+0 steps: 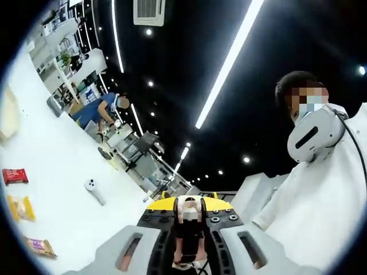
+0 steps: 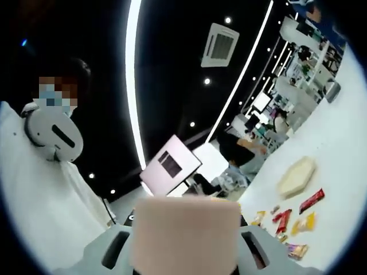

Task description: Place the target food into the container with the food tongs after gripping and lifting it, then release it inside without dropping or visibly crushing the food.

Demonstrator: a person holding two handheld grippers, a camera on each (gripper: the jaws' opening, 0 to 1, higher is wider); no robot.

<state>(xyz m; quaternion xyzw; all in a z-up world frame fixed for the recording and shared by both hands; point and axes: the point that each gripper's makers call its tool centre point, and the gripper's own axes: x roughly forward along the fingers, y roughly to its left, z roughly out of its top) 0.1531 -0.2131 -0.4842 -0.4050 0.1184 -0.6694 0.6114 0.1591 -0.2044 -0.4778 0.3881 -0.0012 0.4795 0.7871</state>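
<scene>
In the left gripper view, my left gripper [image 1: 189, 240] points up toward the ceiling. Its grey jaws stand close around a narrow black tool with a pale tip, the tongs [image 1: 190, 224]. On the white table [image 1: 63, 166] at the left lie a red packet [image 1: 14, 175], a yellow packet [image 1: 21, 208] and a brown packet [image 1: 40, 246]. A beige container [image 1: 8, 112] sits farther along. In the right gripper view, a blurred pale beige block [image 2: 186, 235] sits between the jaws of my right gripper [image 2: 186, 252] and hides the gap. The beige container [image 2: 296, 176] and several snack packets [image 2: 284, 220] lie on the table at the right.
A person in white [image 1: 321, 195] with a white headset stands close by, seen also as the person [image 2: 40, 189] at the left of the right gripper view. A white controller [image 1: 93, 190] lies on the table. Other people work at desks [image 1: 100, 112] in the background.
</scene>
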